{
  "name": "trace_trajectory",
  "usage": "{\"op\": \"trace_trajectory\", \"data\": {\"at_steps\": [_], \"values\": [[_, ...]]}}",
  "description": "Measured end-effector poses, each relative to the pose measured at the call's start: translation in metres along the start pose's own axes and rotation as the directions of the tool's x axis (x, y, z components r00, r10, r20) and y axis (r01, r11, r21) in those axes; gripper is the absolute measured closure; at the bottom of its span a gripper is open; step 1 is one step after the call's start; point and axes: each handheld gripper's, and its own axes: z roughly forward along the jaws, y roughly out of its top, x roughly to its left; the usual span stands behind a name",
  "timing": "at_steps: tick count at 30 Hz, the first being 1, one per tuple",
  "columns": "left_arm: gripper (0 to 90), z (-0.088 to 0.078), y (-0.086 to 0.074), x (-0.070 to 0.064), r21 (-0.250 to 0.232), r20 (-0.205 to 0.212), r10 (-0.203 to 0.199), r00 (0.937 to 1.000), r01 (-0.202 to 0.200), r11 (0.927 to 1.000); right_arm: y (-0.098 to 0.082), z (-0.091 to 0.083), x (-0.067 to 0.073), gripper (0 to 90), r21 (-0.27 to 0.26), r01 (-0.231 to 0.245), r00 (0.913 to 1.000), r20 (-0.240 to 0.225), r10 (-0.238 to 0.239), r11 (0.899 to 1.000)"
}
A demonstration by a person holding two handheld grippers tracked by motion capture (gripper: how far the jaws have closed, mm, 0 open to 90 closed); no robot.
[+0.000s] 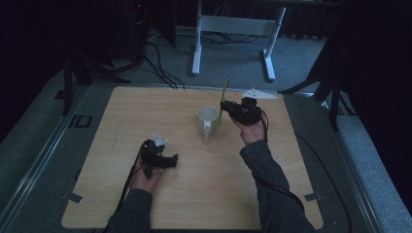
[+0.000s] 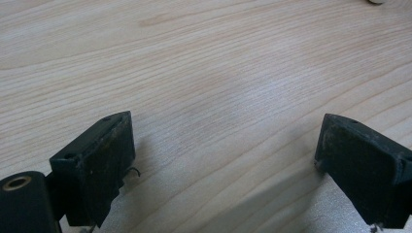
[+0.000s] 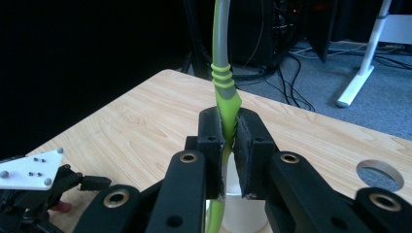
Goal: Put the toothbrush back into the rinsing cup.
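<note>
Right claw (image 3: 228,145): closed on the green toothbrush (image 3: 224,92), which is clamped upright between the pads at its green grip; held above the white mug (image 1: 208,121).
Toothbrush: its lower end is seen beside the mug's rim toward the worktop's right edge; whether it is inside cannot be told.
Mug: stood near the middle of the wooden worktop (image 1: 145,107), toward the far edge.
Left claw (image 2: 223,160): open, nothing gripped; held low over bare wood near the front edge.

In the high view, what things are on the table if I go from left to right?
Left claw → white mug → green toothbrush → right claw, which grips the toothbrush over the mug's right side.
</note>
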Motion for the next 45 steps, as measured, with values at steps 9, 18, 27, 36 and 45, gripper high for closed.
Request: {"op": "trace_trajectory", "data": {"at_steps": [9, 18, 27, 36, 45], "values": [[7.6, 0.000, 0.000, 0.000, 0.000, 0.000, 0.000, 1.0000, 0.000, 1.0000, 0.000, 0.003, 0.002, 81.7, -0.013, 0.000, 1.0000, -0.008, 0.000, 1.000], [7.6, 0.000, 0.000, 0.000, 0.000, 0.000, 0.000, 1.0000, 0.000, 1.0000, 0.000, 0.008, 0.004, 81.7, -0.023, -0.017, 0.9993, -0.034, 0.017, 1.000], [7.6, 0.000, 0.000, 0.000, 0.000, 0.000, 0.000, 1.0000, 0.000, 1.0000, -0.003, 0.013, 0.008, 81.7, -0.032, -0.010, 0.9990, -0.044, 0.008, 0.999], [7.6, 0.000, 0.000, 0.000, 0.000, 0.000, 0.000, 1.0000, 0.000, 1.0000, -0.005, 0.019, 0.014, 81.7, -0.036, 0.001, 0.9988, -0.050, -0.003, 0.999], [7.6, 0.000, 0.000, 0.000, -0.001, 0.000, -0.001, 1.0000, 0.001, 1.0000, -0.011, 0.025, 0.016, 81.6, -0.026, 0.008, 0.9988, -0.048, -0.010, 1.000]]}}
